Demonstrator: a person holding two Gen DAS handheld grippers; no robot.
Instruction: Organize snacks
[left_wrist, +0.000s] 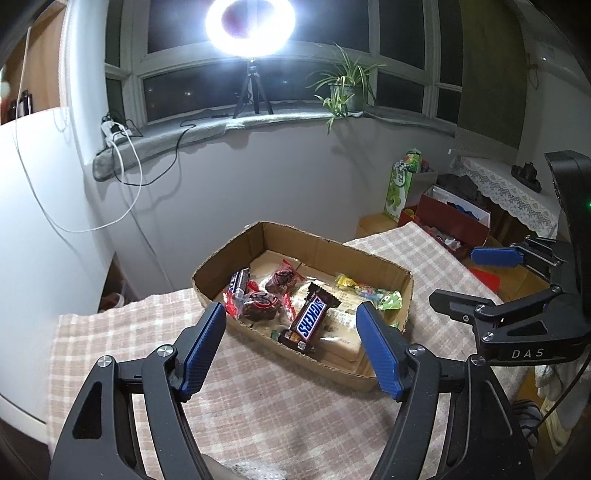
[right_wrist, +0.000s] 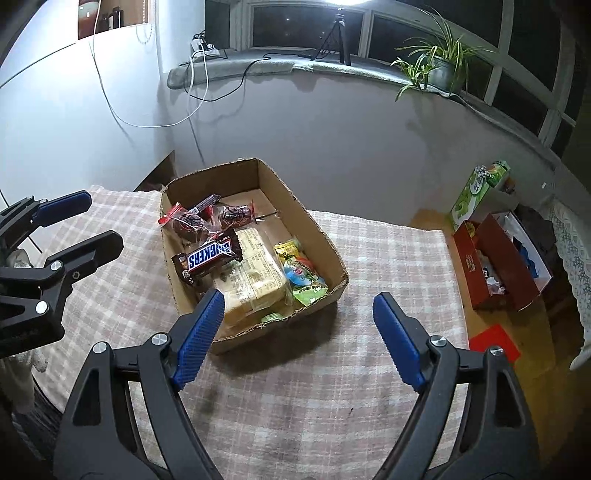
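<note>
A shallow cardboard box (left_wrist: 373, 254) (right_wrist: 325, 236) sits on the checked tablecloth (left_wrist: 258, 398) (right_wrist: 314, 398). In it lie a Snickers bar (left_wrist: 308, 319) (right_wrist: 210, 254), two round chocolate cakes in clear wrappers (left_wrist: 260, 304) (right_wrist: 188, 221), a yellowish wrapped block (left_wrist: 341, 343) (right_wrist: 255, 277), a dark small bar (left_wrist: 238, 280) and green and yellow candy packets (left_wrist: 369, 291) (right_wrist: 301, 273). My left gripper (left_wrist: 291, 343) is open and empty, just in front of the box. My right gripper (right_wrist: 299, 332) is open and empty at the box's near right corner; it also shows in the left wrist view (left_wrist: 461, 277).
A white wall and a windowsill with a ring light (left_wrist: 251, 26) and a plant (left_wrist: 347, 88) stand behind. To the right, off the table, are a red box (right_wrist: 495, 258), a green carton (right_wrist: 476, 192) and a lace-covered shelf (left_wrist: 509, 188).
</note>
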